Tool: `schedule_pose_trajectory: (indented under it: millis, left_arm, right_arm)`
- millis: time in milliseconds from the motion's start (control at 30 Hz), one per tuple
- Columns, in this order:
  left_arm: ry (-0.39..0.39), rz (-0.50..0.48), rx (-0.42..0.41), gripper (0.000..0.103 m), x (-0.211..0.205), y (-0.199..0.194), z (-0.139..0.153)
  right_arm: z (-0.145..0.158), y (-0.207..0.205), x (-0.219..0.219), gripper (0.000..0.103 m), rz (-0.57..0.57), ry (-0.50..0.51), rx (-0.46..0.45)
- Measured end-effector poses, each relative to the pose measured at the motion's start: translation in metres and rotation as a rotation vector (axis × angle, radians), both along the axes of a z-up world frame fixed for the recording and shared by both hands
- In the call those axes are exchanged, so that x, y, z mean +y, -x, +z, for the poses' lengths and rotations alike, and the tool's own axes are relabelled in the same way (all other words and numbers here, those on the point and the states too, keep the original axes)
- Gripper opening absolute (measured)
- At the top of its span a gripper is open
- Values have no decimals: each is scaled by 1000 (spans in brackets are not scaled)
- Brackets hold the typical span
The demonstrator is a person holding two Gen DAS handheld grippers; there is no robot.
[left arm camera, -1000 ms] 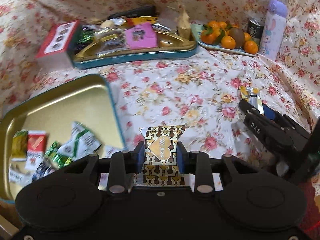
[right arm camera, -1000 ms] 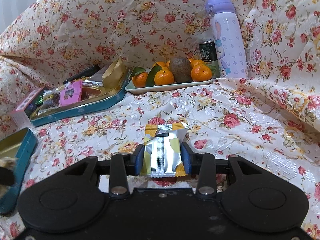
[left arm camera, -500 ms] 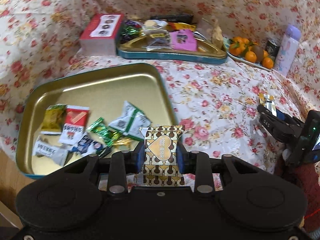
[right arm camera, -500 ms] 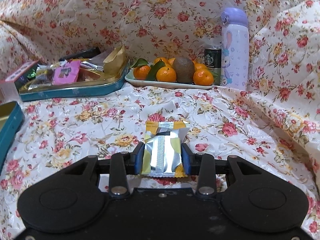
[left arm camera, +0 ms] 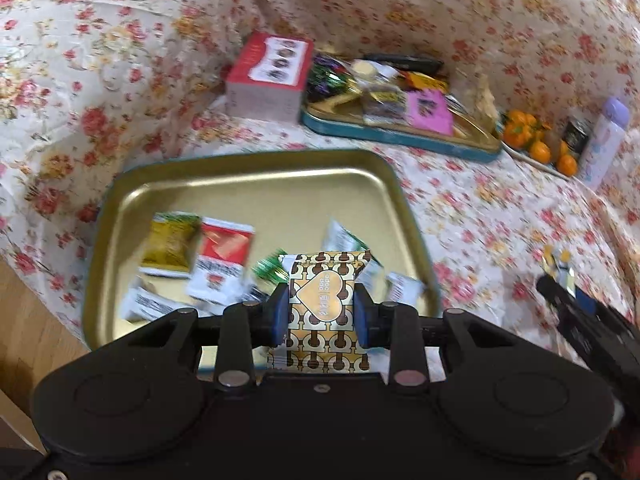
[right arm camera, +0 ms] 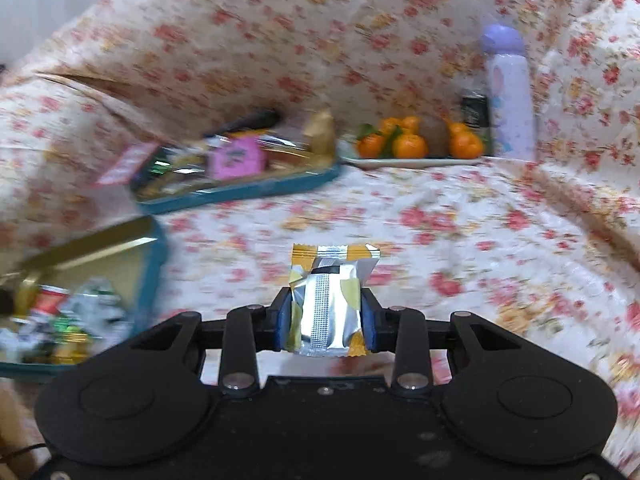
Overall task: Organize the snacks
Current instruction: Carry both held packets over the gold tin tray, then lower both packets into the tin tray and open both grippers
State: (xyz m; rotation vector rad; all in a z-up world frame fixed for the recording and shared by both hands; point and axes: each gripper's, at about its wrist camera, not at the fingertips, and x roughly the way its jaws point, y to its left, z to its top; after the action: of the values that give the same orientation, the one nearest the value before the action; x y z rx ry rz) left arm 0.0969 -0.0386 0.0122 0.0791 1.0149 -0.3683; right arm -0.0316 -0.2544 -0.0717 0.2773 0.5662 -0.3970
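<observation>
Over the near gold tray (left arm camera: 248,184), the left tongs (left arm camera: 320,314) grip a brown-and-gold heart packet (left arm camera: 322,304) (carrying step); next, lower and let go among the 6 or so snacks. The right tongs (right arm camera: 326,322) clamp a silver-yellow packet (right arm camera: 326,308), heading traywards.

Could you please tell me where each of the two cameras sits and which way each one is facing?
Left wrist: on the left gripper, angled down at the near gold tray; its fingers pinch a gold heart packet, and the right gripper shows at right.
Right wrist: on the right gripper, facing the fruit plate and purple bottle; it grips a silver-yellow packet.
Shared: both trays, including the far snack tray, plus fruit, bottle and floral cloth.
</observation>
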Motion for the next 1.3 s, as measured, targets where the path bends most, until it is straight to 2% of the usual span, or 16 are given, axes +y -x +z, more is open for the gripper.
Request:
schedule_pose_trajectory:
  millis: [267, 467, 867, 1100, 1300]
  left_arm:
    - [-27, 83, -32, 41, 30, -41, -1]
    - [-33, 114, -33, 41, 34, -71, -5]
    - [-69, 94, 2, 41, 12, -109, -32]
    - [-78, 87, 15, 41, 12, -118, -45]
    - [-77, 76, -15, 44, 14, -118, -46]
  right_arm:
    - [33, -22, 58, 36, 165, -34, -84]
    - [46, -55, 92, 36, 275, -26, -91]
    - [43, -122, 125, 36, 363, 48, -16]
    - [30, -144, 131, 36, 386, 79, 57]
    - [24, -157, 135, 36, 403, 98, 80]
